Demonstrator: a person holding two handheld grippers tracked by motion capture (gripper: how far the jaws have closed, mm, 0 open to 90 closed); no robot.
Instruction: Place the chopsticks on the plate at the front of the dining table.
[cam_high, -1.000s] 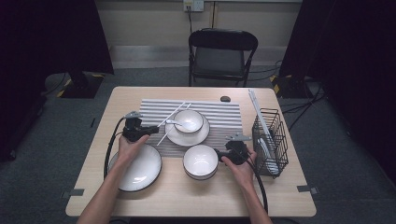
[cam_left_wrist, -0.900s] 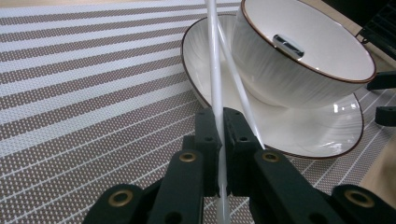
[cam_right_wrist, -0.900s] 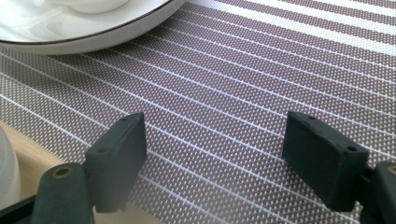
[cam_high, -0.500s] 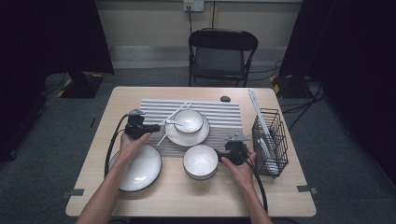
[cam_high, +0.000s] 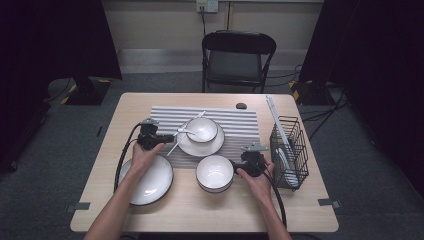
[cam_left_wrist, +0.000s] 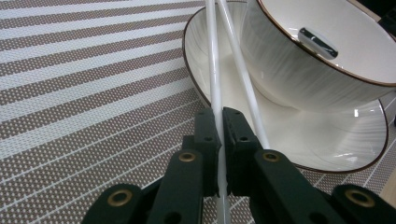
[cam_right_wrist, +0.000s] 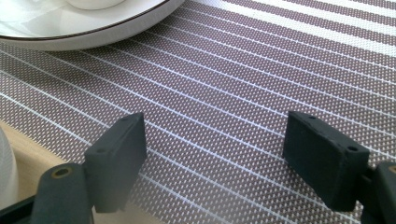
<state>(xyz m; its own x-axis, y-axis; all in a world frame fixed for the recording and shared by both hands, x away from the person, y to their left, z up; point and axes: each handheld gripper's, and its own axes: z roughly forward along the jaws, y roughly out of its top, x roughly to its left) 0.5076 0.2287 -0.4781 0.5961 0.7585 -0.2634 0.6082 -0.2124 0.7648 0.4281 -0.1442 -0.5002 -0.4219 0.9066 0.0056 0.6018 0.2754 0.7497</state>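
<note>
The left claw (cam_left_wrist: 220, 140) is pressed together, pinching one thin white plastic chopstick (cam_left_wrist: 213, 70) lying on the striped brown-and-white woven mat (cam_left_wrist: 93, 93) at the white ceramic saucer's (cam_left_wrist: 327, 149) nine o'clock rim. The right claw (cam_right_wrist: 215, 158) stands spread over bare mat, touching nothing.

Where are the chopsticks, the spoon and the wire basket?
chopsticks (cam_left_wrist: 214, 84), left gripper view, white shaft above the jaws.
spoon (cam_high: 189, 132), high view, its handle.
wire basket (cam_high: 290, 145), high view, its rim.
</note>
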